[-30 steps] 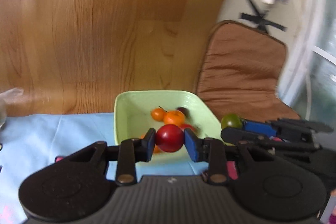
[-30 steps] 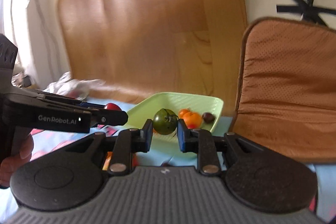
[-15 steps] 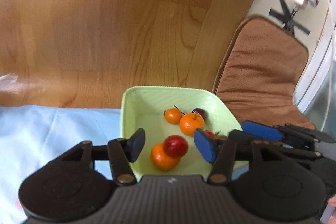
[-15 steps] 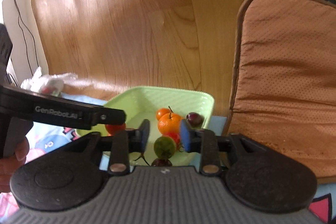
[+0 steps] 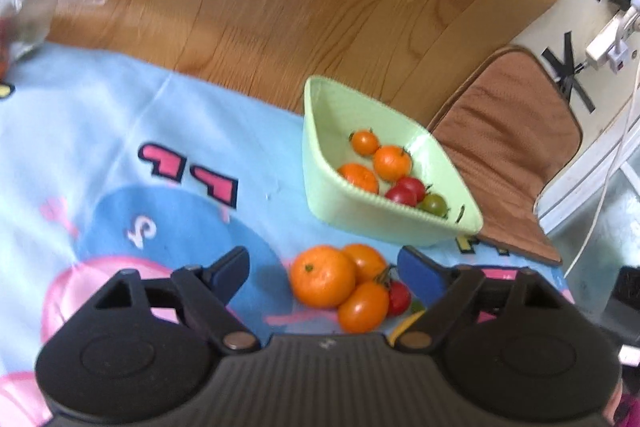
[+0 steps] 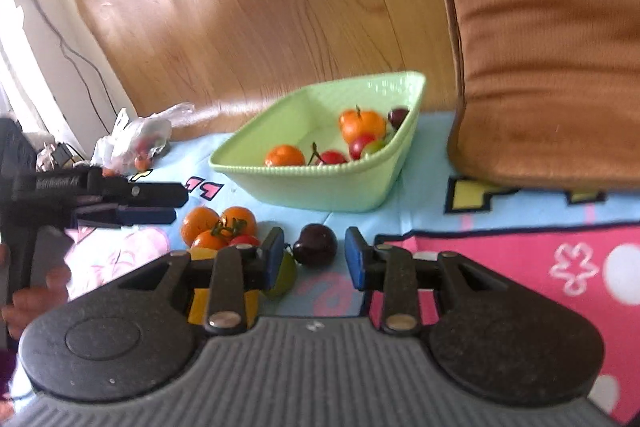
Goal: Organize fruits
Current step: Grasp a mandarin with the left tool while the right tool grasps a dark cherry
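Fruit fills the green basket (image 5: 344, 211) at twelve o'clock. My left gripper (image 5: 324, 273), jaws just opening wide and empty, hovers over loose oranges (image 5: 323, 275); my right gripper (image 6: 314, 255), parted and empty, frames a dark plum (image 6: 315, 243) on the cartoon blanket (image 5: 120, 131).

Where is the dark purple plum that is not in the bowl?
In the right wrist view the dark plum lies on the cloth, between the open right gripper fingers, before the green bowl.
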